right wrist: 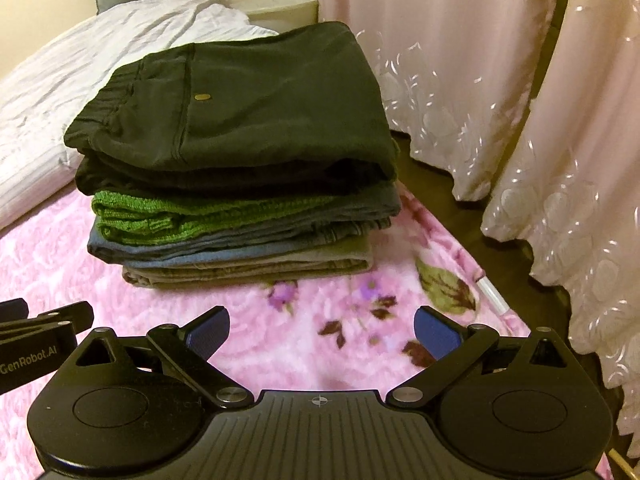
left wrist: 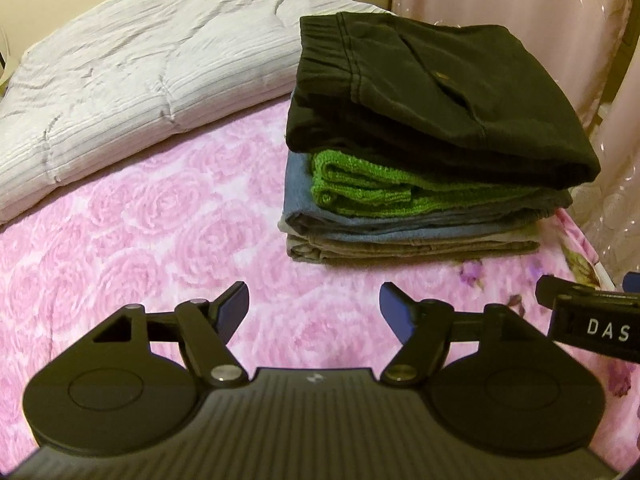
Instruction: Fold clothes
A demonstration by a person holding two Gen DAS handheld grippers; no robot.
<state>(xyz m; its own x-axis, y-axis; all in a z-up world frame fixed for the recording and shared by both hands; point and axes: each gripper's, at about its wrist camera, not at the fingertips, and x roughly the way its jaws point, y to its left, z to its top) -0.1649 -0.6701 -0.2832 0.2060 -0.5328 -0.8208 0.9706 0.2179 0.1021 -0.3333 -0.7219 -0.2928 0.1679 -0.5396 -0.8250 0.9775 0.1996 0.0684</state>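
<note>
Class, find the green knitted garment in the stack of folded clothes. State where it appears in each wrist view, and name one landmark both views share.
Left wrist view: the green knitted garment sits right of centre, mid-stack, directly under the black trousers.
Right wrist view: it lies left of centre, again directly under the black trousers.
Shared landmark: the brass-coloured button on the black trousers.

The left gripper (left wrist: 314,308) is black with blue finger pads (left wrist: 232,312), round silver screws and ridged grey middle. The right gripper (right wrist: 322,332) looks the same.
</note>
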